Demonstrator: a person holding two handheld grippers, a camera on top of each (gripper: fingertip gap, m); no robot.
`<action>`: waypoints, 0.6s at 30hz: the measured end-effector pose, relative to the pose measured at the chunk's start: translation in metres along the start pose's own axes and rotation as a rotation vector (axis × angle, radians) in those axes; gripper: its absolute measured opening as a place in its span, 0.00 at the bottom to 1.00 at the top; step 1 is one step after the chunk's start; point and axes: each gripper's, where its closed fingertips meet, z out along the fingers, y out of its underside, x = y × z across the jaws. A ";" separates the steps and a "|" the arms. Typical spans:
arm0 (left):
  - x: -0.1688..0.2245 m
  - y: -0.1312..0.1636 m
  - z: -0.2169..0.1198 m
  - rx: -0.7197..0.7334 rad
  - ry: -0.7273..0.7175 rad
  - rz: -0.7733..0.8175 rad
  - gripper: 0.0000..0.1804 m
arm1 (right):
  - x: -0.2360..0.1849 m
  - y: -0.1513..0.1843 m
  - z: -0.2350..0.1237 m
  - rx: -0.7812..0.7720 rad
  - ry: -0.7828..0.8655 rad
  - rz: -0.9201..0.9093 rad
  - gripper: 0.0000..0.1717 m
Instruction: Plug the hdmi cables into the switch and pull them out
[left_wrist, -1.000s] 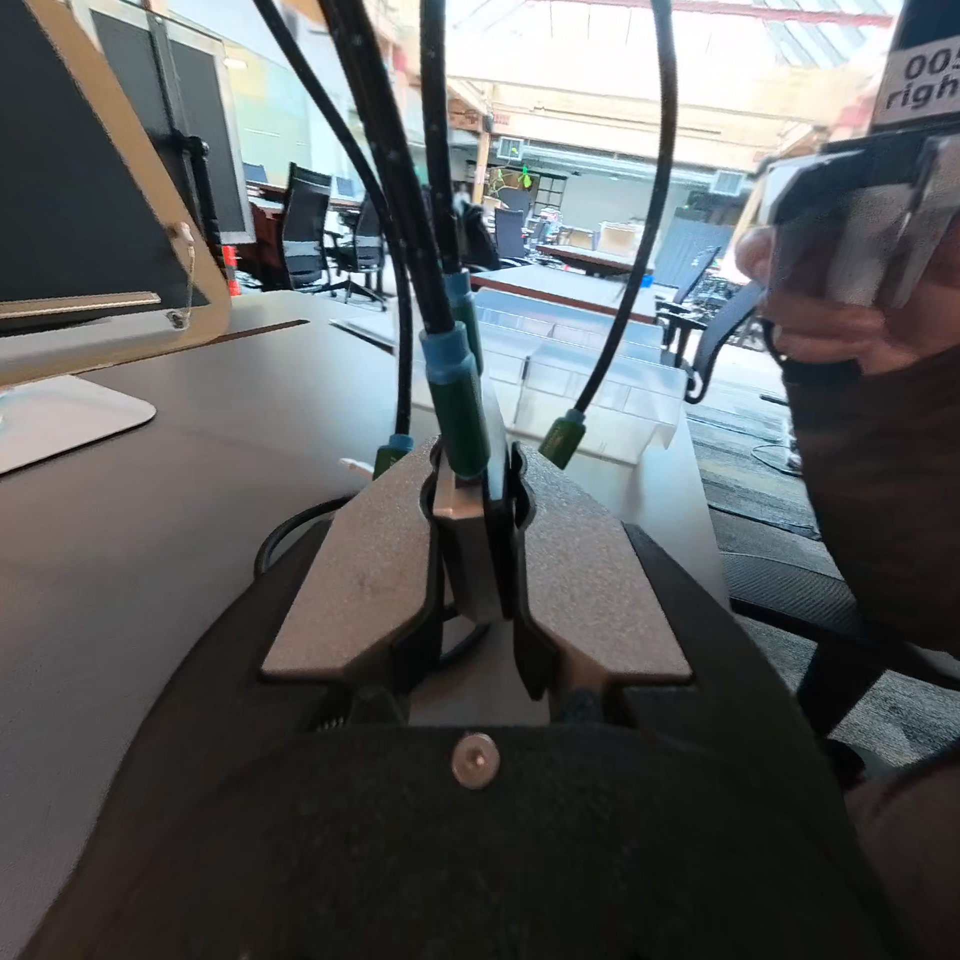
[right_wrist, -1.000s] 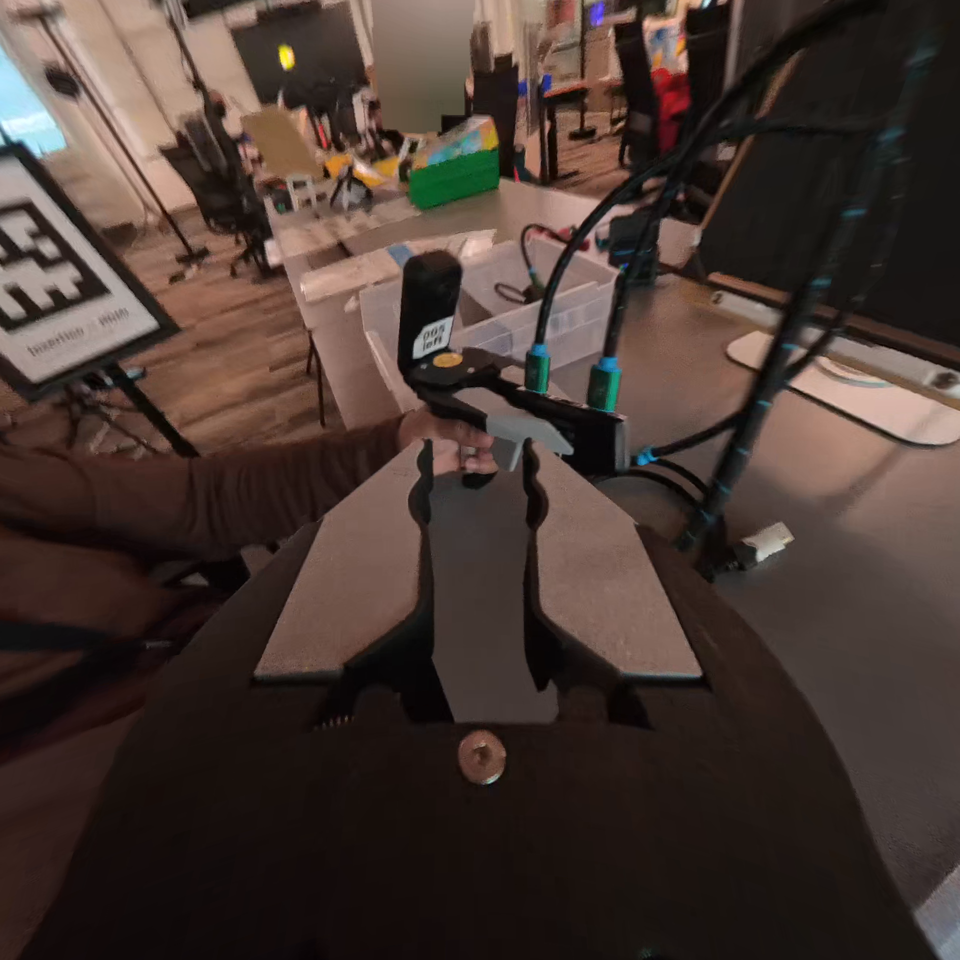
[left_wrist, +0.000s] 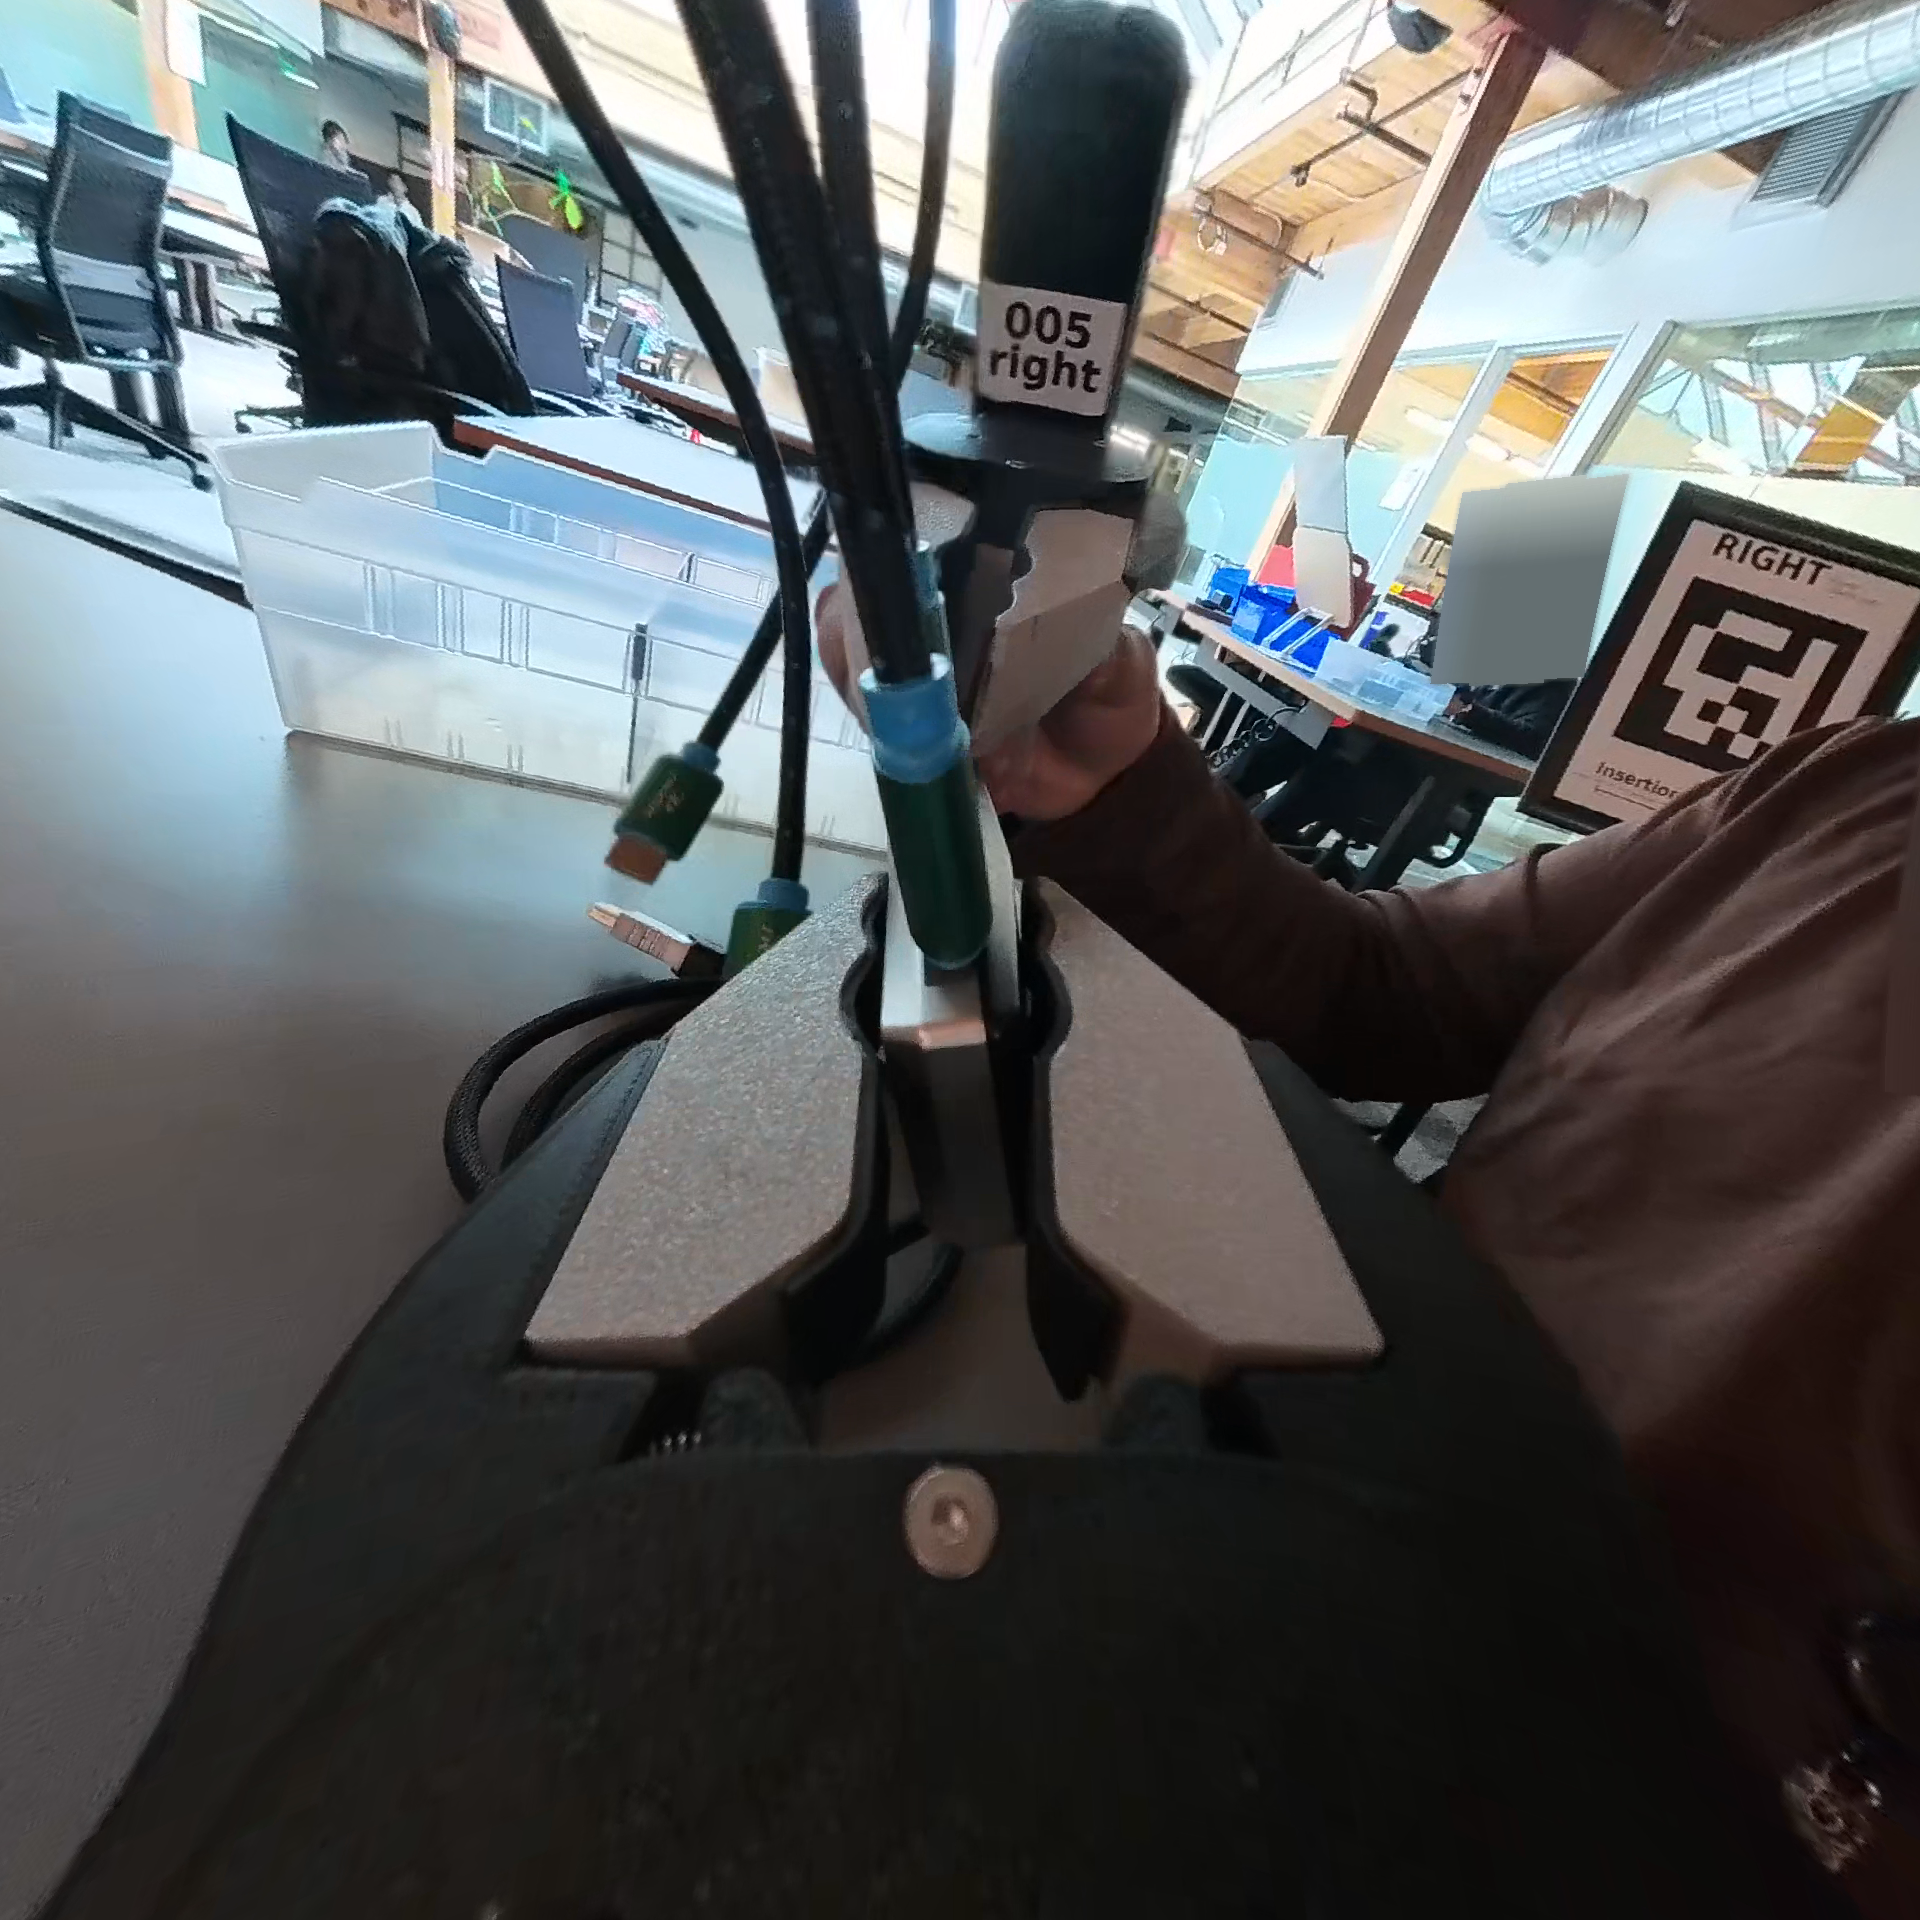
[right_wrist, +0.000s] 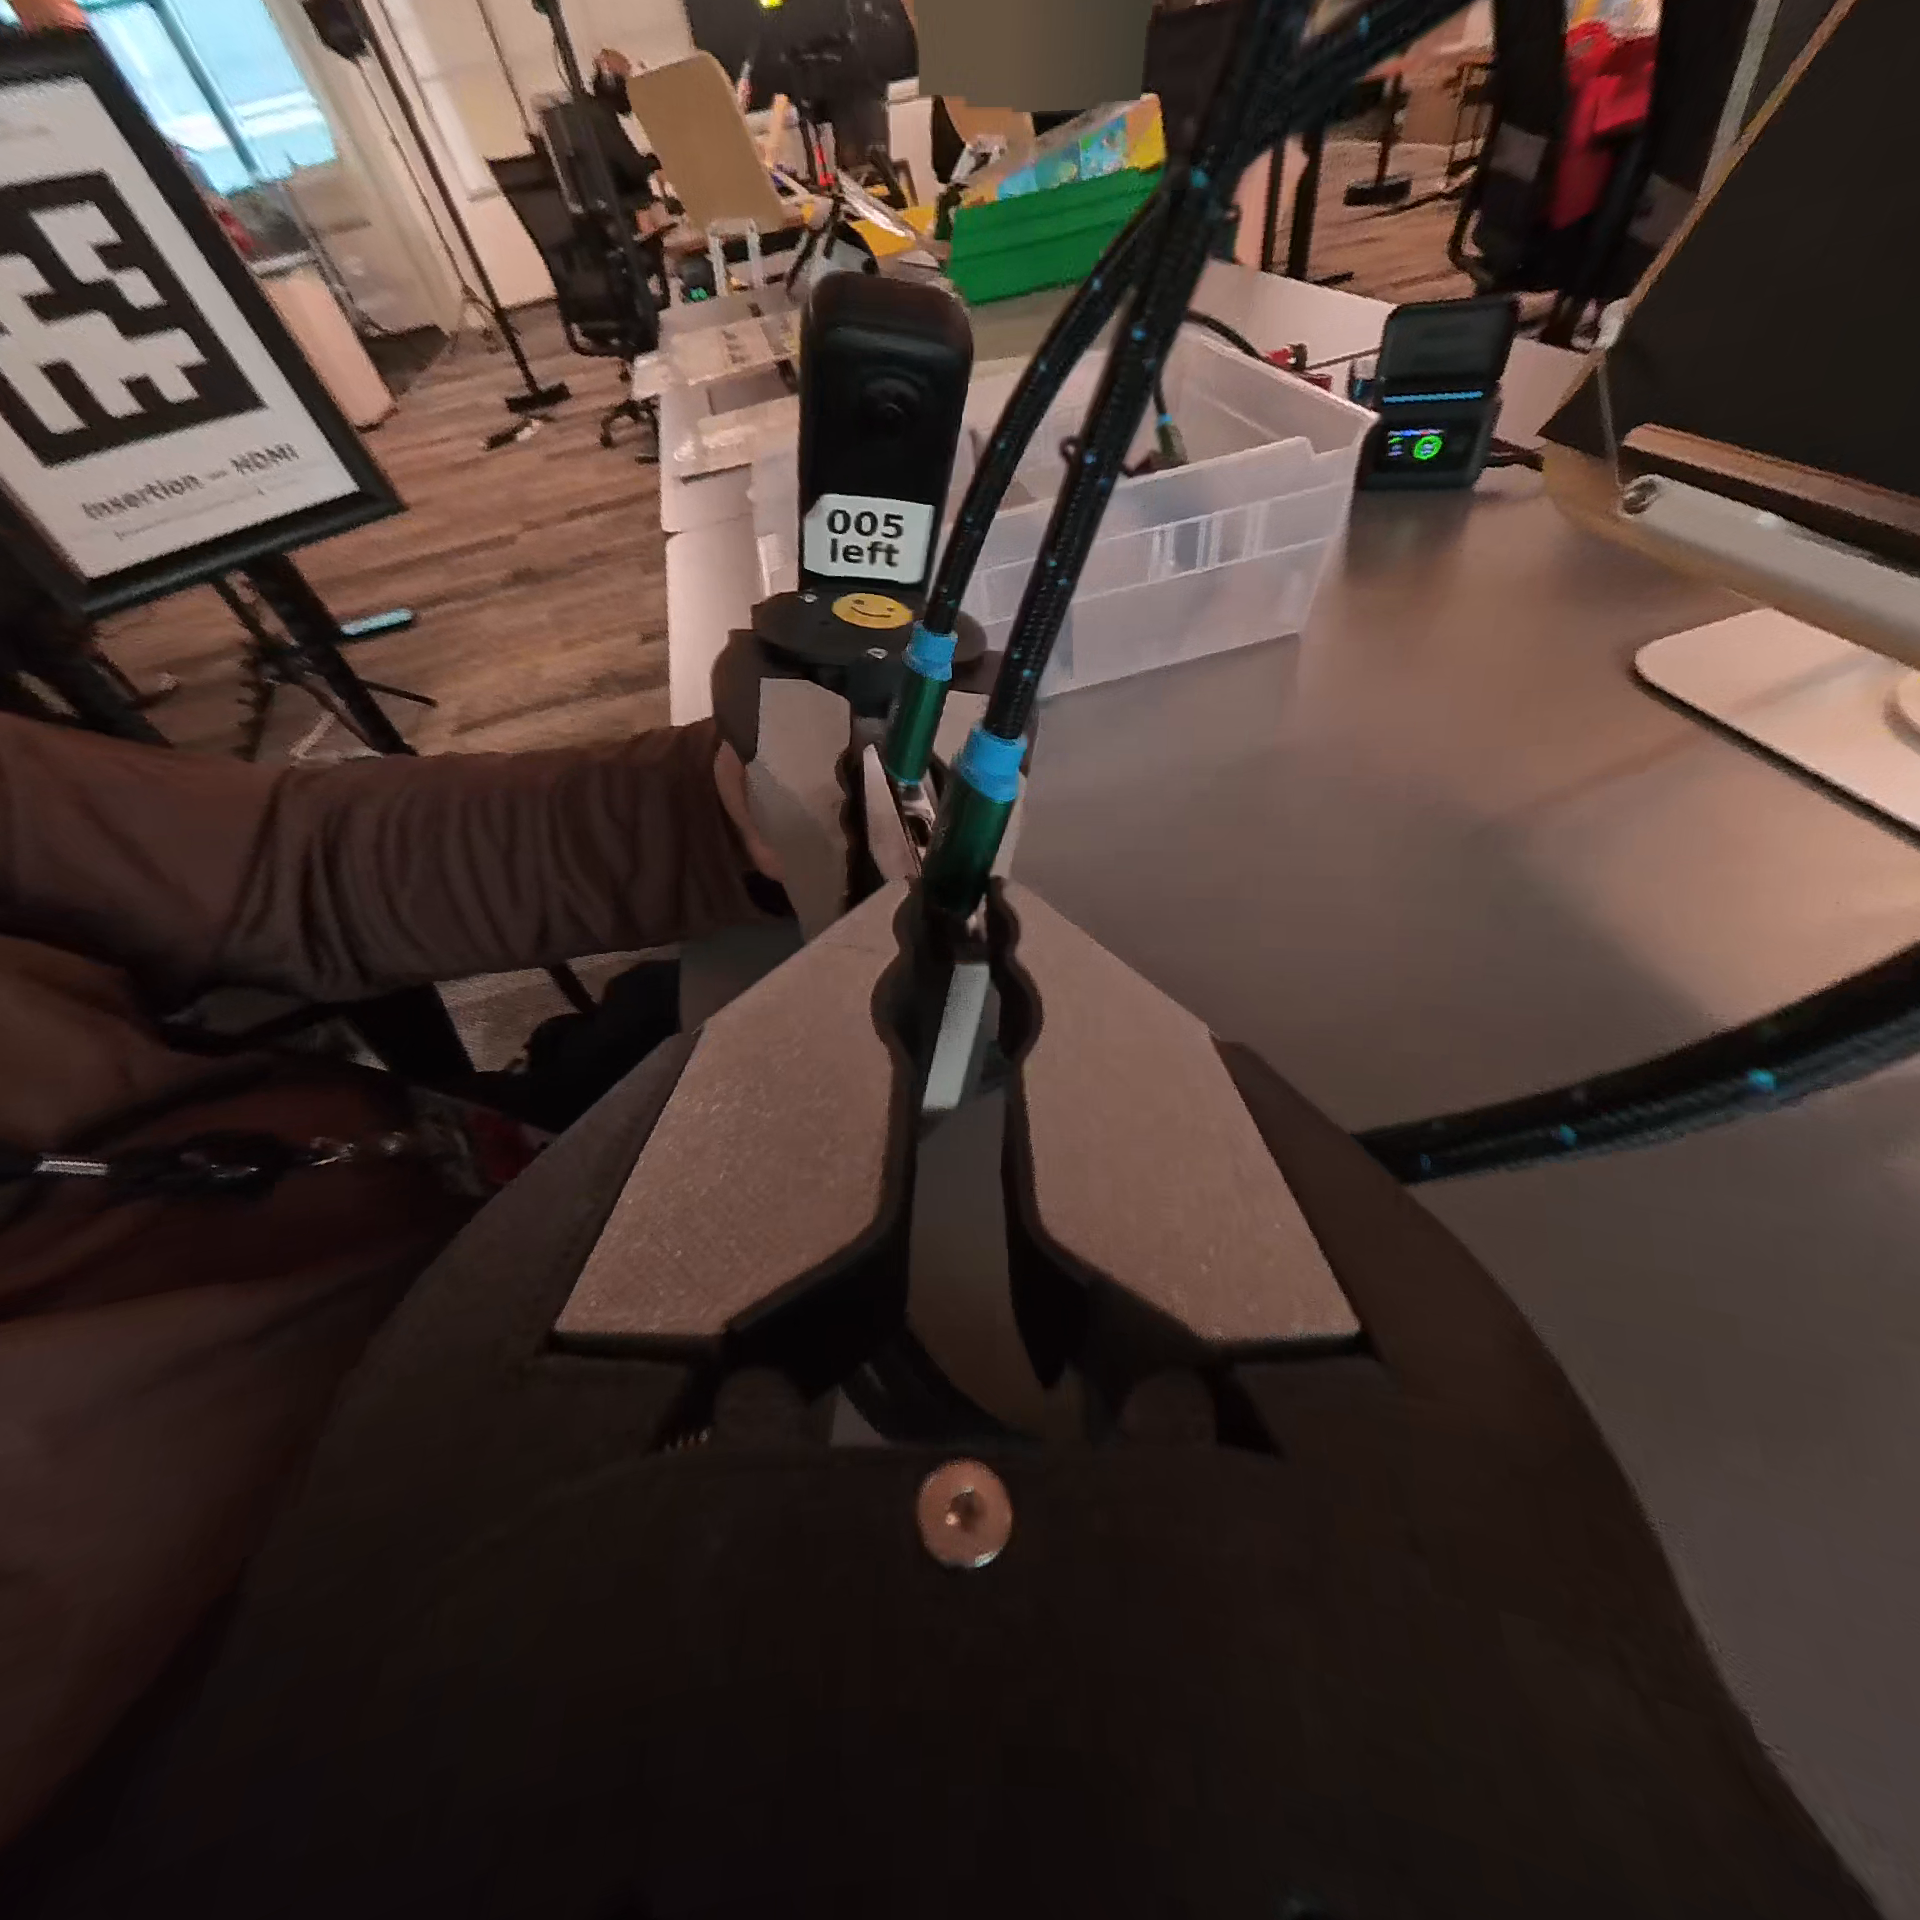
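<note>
Braided cloth-like cables (right_wrist: 1049, 520), glossy green metallic plugs (left_wrist: 935, 862), smooth matt table (left_wrist: 260, 831)

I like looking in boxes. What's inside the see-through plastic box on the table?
The clear plastic box has dividers inside, and a small green-ended plug shows in one section. The cables in front cover part of it, so the rest stays hidden.

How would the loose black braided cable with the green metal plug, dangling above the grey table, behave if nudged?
The cable would likely flex easily, since it hangs in a curve. Its plug appears to hang clear of the table, so it would probably swing. The plug shell looks rigid.
</note>
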 end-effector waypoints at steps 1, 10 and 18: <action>0.000 0.001 0.000 -0.003 -0.003 0.006 0.12 | -0.001 0.001 0.002 0.003 -0.015 0.010 0.05; -0.011 -0.001 -0.002 0.028 -0.035 -0.054 0.13 | 0.010 0.000 0.007 0.093 -0.045 0.098 0.05; -0.026 0.000 -0.010 0.032 -0.077 -0.159 0.12 | 0.025 -0.003 0.018 0.185 0.051 0.138 0.04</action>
